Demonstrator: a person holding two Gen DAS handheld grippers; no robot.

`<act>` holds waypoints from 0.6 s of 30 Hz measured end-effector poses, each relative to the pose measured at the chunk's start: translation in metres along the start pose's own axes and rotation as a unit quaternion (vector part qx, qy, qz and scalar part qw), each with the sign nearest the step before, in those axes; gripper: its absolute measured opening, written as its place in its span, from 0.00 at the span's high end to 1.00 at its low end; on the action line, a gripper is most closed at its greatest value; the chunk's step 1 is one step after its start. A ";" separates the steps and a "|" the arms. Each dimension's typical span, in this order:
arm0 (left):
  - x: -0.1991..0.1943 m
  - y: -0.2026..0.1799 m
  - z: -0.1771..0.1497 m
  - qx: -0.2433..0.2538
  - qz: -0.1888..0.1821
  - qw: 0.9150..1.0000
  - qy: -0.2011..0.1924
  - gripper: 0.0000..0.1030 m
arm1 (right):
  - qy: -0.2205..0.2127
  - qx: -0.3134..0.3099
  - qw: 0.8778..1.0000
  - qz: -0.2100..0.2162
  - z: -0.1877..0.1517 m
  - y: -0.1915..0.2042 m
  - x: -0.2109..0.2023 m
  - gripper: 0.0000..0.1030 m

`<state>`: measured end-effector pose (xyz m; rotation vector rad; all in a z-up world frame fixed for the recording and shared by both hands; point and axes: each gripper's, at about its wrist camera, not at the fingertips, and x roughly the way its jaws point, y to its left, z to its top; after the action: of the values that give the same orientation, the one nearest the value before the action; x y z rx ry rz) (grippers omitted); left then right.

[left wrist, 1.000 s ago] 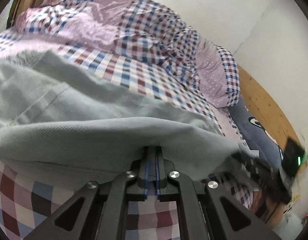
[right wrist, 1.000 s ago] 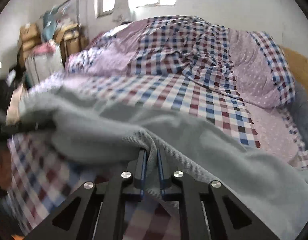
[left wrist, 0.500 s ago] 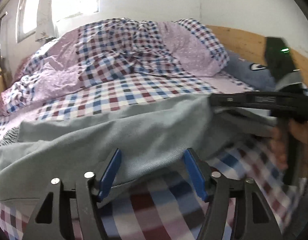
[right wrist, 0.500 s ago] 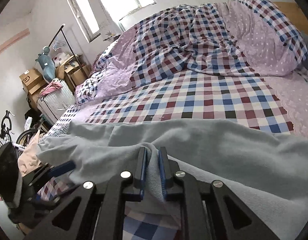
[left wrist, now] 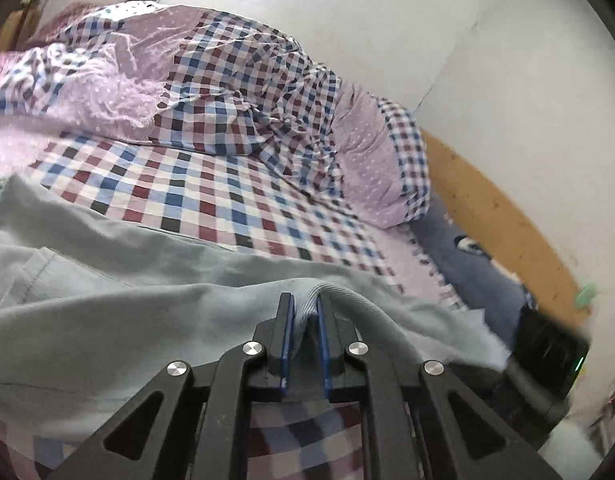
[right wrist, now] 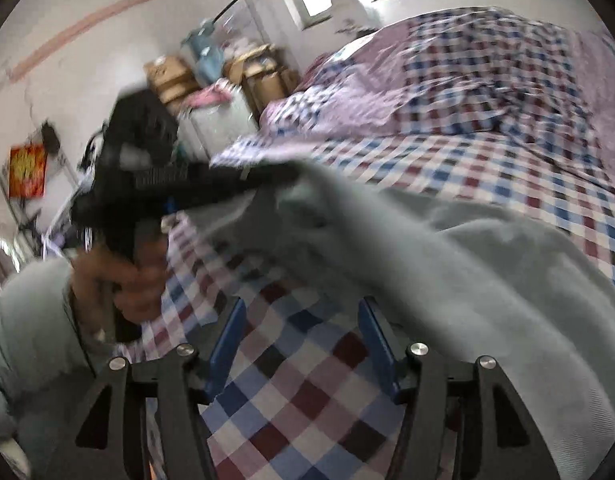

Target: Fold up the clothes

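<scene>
- Lying across the near side of the bed point(left wrist: 211, 184), the grey-blue garment point(left wrist: 107, 320) has its long axis running left-right along the bed's front edge
- left claw point(left wrist: 305, 312) closing, pads pinching a ridge of the garment
- right claw point(right wrist: 303, 320) opening, only checked sheet between its pads; garment edge just beside the right pad
- bed beyond the garment is bare up to the crumpled duvet point(left wrist: 227, 80)

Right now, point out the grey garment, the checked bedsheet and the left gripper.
grey garment point(left wrist: 119, 320), left wrist view, on its broad flat cloth.
checked bedsheet point(right wrist: 307, 396), right wrist view, on the bare sheet between the open fingers.
left gripper point(left wrist: 305, 308), left wrist view, on the pinched fold.
</scene>
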<state>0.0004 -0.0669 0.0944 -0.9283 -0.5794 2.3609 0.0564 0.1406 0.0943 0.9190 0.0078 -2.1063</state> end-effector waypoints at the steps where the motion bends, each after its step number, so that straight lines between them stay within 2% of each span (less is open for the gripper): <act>1: 0.000 0.002 0.001 -0.010 -0.013 1.000 0.005 0.90 | 0.007 -0.010 1.000 -0.003 -0.001 0.006 0.008 0.40; 4: -0.004 0.006 0.005 -0.032 -0.044 0.998 0.018 0.90 | 0.005 -0.036 0.999 -0.038 -0.002 0.019 0.024 0.40; 7: -0.007 0.007 0.009 -0.038 -0.063 0.997 0.039 0.90 | -0.019 -0.039 0.997 -0.061 0.001 0.019 0.025 0.40; 12: -0.011 0.007 0.007 -0.029 -0.066 0.995 0.067 0.90 | -0.031 -0.061 0.998 -0.012 0.010 0.032 0.007 0.40; 15: -0.012 0.006 0.004 -0.028 -0.067 0.995 0.074 0.90 | -0.063 -0.075 0.995 -0.013 0.015 0.044 -0.006 0.40; 18: -0.012 0.006 0.000 -0.033 -0.072 0.993 0.085 0.90 | -0.049 -0.084 0.995 -0.024 0.014 0.050 0.005 0.40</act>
<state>0.0056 -0.0787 0.0966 -1.0683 -0.6382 2.1224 0.0801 0.0997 0.1165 0.7222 0.1566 -2.1557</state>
